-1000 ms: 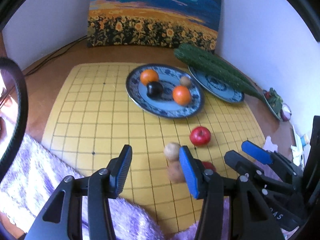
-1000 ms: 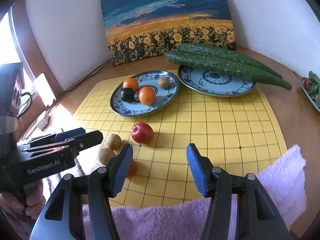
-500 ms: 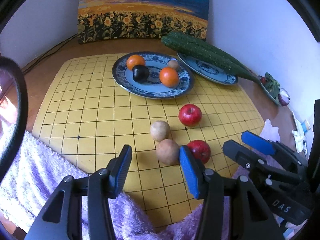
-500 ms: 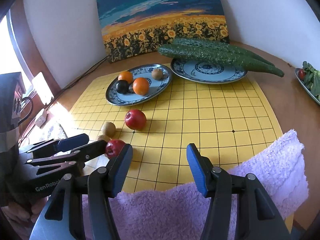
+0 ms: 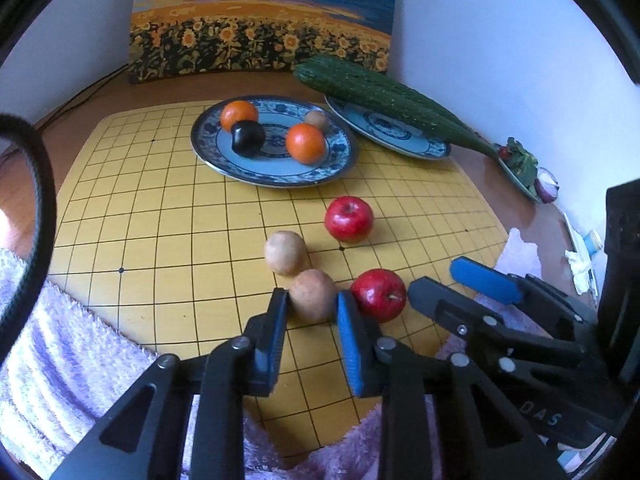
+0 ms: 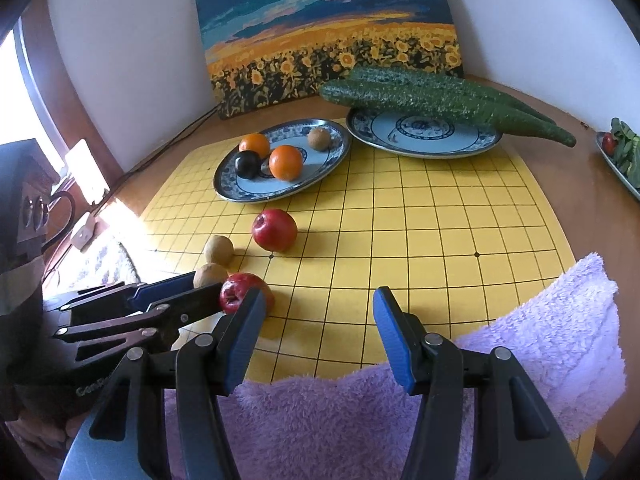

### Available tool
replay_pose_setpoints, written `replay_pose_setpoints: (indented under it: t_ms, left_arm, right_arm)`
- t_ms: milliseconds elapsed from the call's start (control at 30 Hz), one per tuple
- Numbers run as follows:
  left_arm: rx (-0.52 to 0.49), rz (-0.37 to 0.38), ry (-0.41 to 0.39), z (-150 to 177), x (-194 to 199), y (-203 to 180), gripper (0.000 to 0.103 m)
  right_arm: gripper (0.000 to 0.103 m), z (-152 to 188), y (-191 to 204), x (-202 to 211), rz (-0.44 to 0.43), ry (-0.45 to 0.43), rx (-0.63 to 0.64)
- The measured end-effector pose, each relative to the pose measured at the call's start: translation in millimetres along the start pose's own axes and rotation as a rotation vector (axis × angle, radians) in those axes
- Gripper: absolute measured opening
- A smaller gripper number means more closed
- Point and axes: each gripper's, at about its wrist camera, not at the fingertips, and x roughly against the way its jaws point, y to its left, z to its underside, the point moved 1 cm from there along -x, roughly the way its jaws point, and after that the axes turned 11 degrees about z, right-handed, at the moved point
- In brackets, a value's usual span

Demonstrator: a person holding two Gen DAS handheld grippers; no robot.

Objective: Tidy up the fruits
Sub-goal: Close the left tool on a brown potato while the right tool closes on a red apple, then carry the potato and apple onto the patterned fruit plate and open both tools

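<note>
My left gripper is shut on a brown kiwi that rests on the yellow grid mat. A second kiwi lies just behind it, a red apple just to its right, and another red apple farther back. A blue patterned plate holds two oranges, a dark plum and a small kiwi. My right gripper is open and empty above the mat's near edge, right of the near apple; it also shows in the left wrist view.
A second patterned plate at the back carries two long cucumbers. A sunflower painting leans on the wall. A purple towel covers the near edge. A dish of greens sits far right.
My left gripper has moved forward and closed its jaws around the near kiwi. My right gripper has shifted slightly and stays open.
</note>
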Motion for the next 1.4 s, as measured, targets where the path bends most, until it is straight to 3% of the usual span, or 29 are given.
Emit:
replay_pose_setpoints:
  t_ms: [767, 1400]
  left_arm:
    - [0.065, -0.076, -0.069, -1.7, 36.2, 31.6, 0.026]
    - [0.086, -0.065, -0.076, 2.5, 42.1, 37.8, 0.026]
  right_arm:
    - [0.057, 1.4, 19.6, 17.2, -0.015, -0.023, 0.024]
    - [0.057, 8.1, 43.9, 1.6, -0.017, -0.006, 0.067]
